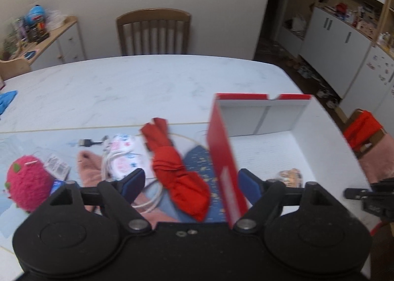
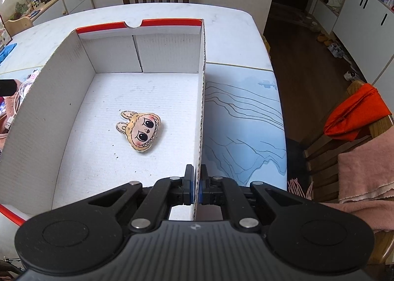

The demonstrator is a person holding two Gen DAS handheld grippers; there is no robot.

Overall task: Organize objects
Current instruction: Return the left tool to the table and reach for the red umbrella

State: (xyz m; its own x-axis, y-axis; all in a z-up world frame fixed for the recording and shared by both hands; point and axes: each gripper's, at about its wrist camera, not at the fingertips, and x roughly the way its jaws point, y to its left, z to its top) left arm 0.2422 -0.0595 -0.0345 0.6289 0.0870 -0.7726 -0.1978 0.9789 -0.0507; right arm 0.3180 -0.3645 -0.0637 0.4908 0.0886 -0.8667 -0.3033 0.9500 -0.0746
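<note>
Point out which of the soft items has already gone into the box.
The bunny-face plush, alone on the box floor; the red cloth and pink fuzzy toy lie outside.

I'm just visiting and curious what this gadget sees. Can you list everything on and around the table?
Open cardboard box: one, white inside, red outside, on table.
Flat bunny-face plush charm: one, tan, on box floor.
Rolled red cloth: one, left of box.
Fuzzy pink strawberry plush: one, far left.
White cable bundle: one, beside red cloth.
Marble-look table: one, white.
Wooden slat-back chair: one, brown, behind table.
Left gripper: black, open, straddling box's left wall.
Right gripper: black, shut on box's right wall.
</note>
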